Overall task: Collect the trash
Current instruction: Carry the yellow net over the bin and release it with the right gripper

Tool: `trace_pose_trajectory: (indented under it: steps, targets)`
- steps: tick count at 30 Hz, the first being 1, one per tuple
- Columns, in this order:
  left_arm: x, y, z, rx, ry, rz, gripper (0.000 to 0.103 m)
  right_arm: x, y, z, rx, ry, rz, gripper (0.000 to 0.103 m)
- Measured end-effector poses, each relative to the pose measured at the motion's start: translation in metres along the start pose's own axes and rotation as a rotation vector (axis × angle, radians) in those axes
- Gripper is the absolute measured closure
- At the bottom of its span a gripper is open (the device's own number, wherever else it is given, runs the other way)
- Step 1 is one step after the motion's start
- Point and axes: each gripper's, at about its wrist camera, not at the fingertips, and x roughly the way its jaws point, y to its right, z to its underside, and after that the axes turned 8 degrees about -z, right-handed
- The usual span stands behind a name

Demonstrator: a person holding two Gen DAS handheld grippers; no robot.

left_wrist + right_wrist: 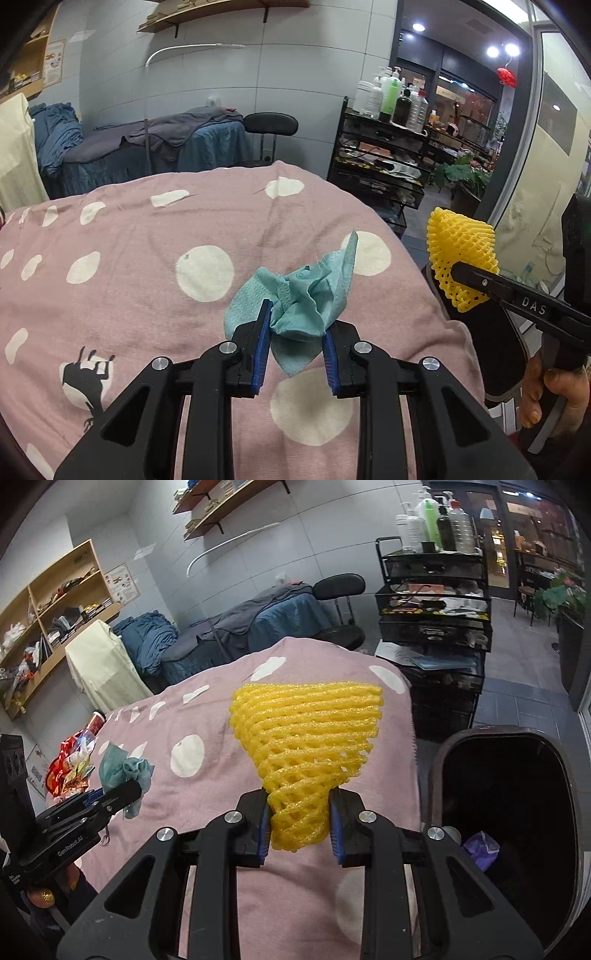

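Yellow foam fruit net (306, 753) sits pinched at its narrow end in the right gripper (299, 827), fanning out wide above the jaws; v. light, springy, probably crushes w/o harm, so a grip at the bunched end looks sound. Left gripper (295, 332) is clamped on a crumpled teal paper towel (295, 295), soft & limp, loose corners flopping, held above the pink spotted bed cover (147, 240). Dark open bin (509, 812) stands just right of the bed. More wrappers (70, 768) lie further left.
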Motion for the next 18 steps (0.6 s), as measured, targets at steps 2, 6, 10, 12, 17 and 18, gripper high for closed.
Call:
trace_pose_trajectory:
  steps: [2,6,10,12,17,18]
  targets:
    - [-0.001,0.009,0.001,0.009,-0.001,0.021,0.078,-0.009,0.011,0.002,0.019,0.013,0.020,0.077]
    - [-0.002,0.025,0.004,0.018,-0.005,0.058,0.078,-0.027,0.034,0.007,0.065,0.038,0.071,0.077]
    - [-0.003,0.041,0.006,0.041,-0.012,0.092,0.078,-0.039,0.055,0.010,0.104,0.055,0.117,0.077]
    - [-0.003,0.049,0.008,0.053,-0.017,0.108,0.078,-0.044,0.066,0.013,0.130,0.058,0.141,0.077]
    - [0.001,0.064,0.011,0.077,-0.040,0.136,0.078,-0.051,0.094,0.021,0.191,0.053,0.203,0.077]
    - [0.002,0.067,0.011,0.080,-0.044,0.143,0.078,-0.051,0.097,0.023,0.195,0.050,0.214,0.077]
